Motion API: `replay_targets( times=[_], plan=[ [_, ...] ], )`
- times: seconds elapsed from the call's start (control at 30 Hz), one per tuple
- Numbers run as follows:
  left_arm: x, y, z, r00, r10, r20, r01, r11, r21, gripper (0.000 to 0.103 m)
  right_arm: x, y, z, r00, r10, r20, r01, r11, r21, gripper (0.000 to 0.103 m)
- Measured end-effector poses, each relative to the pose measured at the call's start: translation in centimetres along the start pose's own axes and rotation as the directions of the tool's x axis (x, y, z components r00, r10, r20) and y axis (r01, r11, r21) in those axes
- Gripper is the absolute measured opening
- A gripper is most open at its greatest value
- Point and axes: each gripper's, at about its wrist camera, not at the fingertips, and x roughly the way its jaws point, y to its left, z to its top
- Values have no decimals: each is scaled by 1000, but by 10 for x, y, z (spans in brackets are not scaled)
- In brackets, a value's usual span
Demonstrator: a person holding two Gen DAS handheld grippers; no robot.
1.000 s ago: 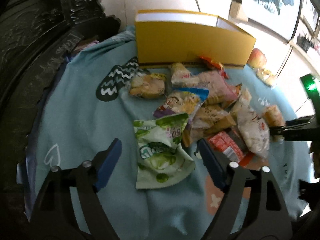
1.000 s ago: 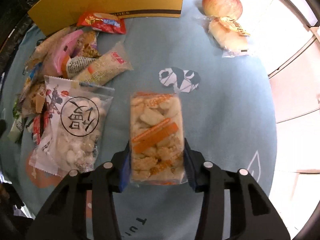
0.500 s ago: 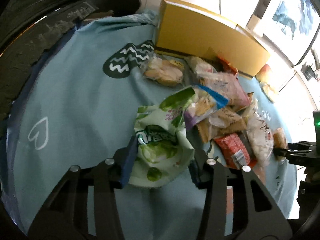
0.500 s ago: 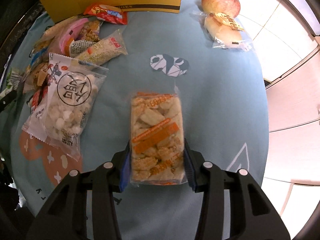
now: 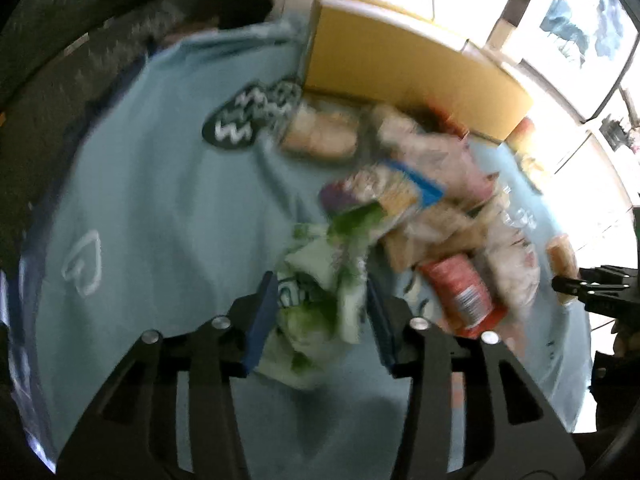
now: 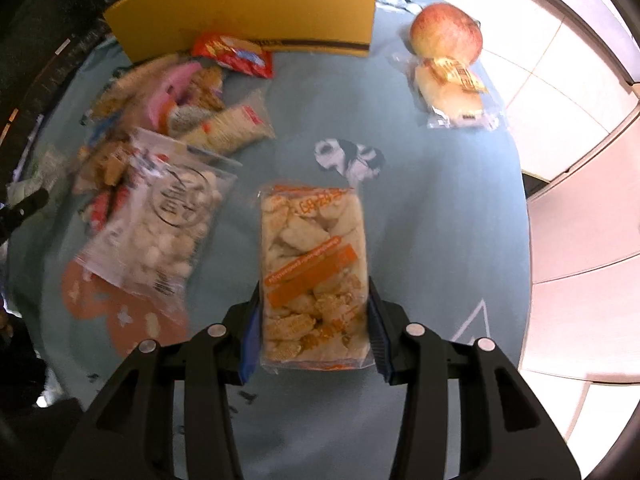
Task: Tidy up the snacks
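Observation:
My left gripper (image 5: 322, 312) is shut on a green and white snack bag (image 5: 320, 292) and holds it crumpled above the blue cloth (image 5: 160, 200). My right gripper (image 6: 314, 320) is shut on a clear pack of orange-labelled crackers (image 6: 314, 276), lifted over the cloth (image 6: 440, 208). A pile of snack packets (image 5: 420, 200) lies in front of the yellow box (image 5: 400, 64). The box also shows in the right wrist view (image 6: 256, 4) at the top. The left wrist view is blurred.
A clear bag of white puffs (image 6: 160, 224), a red packet (image 6: 232, 54) and a rice-cracker pack (image 6: 232, 128) lie left of my right gripper. An apple (image 6: 446, 30) and a wrapped bun (image 6: 452, 92) sit at the far right. Dark carved furniture (image 5: 80, 20) borders the left.
My left gripper closed on the green bag and lifted it, crumpling it. My right gripper, still holding the cracker pack, moved toward the yellow box.

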Motion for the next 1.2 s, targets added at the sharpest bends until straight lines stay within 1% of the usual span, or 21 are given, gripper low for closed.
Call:
replay_targets(
  times=[0.03, 0.07, 0.1, 0.17, 0.2, 0.23, 0.3, 0.47, 0.53, 0.57, 0.63, 0.67, 0.7, 0.77, 0.83, 0.87, 0.9, 0.97, 1.0, 1.1, 1.2],
  plan=[
    [1, 1, -1, 1000, 10, 6, -10, 1000, -5, 57, 2, -2, -4, 1000, -9, -8, 9, 1000, -3, 46],
    [1, 2, -1, 1000, 8, 13, -8, 1000, -13, 67, 12, 5, 0, 1000, -10, -14, 10, 1000, -1, 46],
    [1, 4, 0, 1000, 4, 26, -3, 1000, -26, 74, 13, 4, -2, 1000, -10, -20, 10, 1000, 3, 46],
    [1, 6, 2, 999, 12, 36, -11, 999, -30, 74, 16, 1, -6, 999, -13, -31, 13, 1000, 5, 46],
    [4, 7, 4, 999, 16, 30, -15, 1000, -25, 73, 17, 1, -7, 999, -13, -32, 13, 1000, 4, 46],
    [6, 8, 5, 999, 20, 27, -19, 1000, -17, 59, 17, 1, -8, 999, -13, -33, 13, 1000, 3, 46],
    [8, 8, 7, 999, 27, 21, -27, 1000, -8, 50, 16, 0, -9, 999, -11, -32, 12, 1000, 4, 46],
    [3, 7, 2, 998, -55, 3, 55, 998, -19, 36, 15, -4, -5, 1000, -6, -28, 7, 1000, 11, 46],
    [2, 5, -1, 998, -61, -3, 61, 998, -17, 34, 20, -1, -1, 1000, -6, -30, 7, 1000, 15, 46],
    [2, 5, -1, 999, -49, -5, 49, 999, -16, 36, 23, 1, 2, 1000, -7, -31, 7, 1000, 14, 46],
    [8, 7, -1, 1000, -17, -26, 17, 1000, -24, 54, 24, 2, 2, 999, -9, -35, 9, 1000, 7, 46],
    [9, 7, -1, 999, 4, -32, -5, 1000, -28, 71, 25, 4, 1, 999, -8, -37, 9, 1000, 4, 46],
    [11, 9, -1, 999, 33, -37, -34, 999, -33, 80, 26, 6, 1, 999, -7, -38, 7, 1000, 0, 46],
    [17, 13, -4, 997, 41, -61, -44, 998, -48, 82, 27, 8, 1, 999, -5, -40, 5, 1000, -4, 46],
    [21, 11, -7, 997, 33, -70, -36, 999, -38, 79, 26, 9, 1, 999, -6, -40, 6, 1000, -5, 46],
    [21, 9, -8, 997, 28, -67, -30, 999, -23, 66, 26, 9, 1, 999, -6, -41, 5, 1000, -4, 46],
    [18, 5, -7, 998, 21, -54, -21, 1000, -4, 58, 25, 8, 1, 999, -6, -41, 6, 1000, -3, 46],
    [15, 3, -6, 999, -15, -48, 15, 1000, -4, 45, 25, 9, 1, 999, -6, -40, 6, 1000, -1, 46],
    [13, 1, -5, 998, -37, -48, 38, 999, 1, 41, 26, 9, 1, 999, -6, -40, 6, 1000, -1, 46],
    [4, -6, -3, 996, -78, -43, 79, 997, 19, 39, 24, 7, 2, 999, 1, -34, -1, 1000, 6, 46],
    [-14, -12, 2, 996, -84, 0, 84, 996, 41, 39, 15, 3, 5, 1000, 15, -2, -15, 1000, 24, 46]
  ],
)
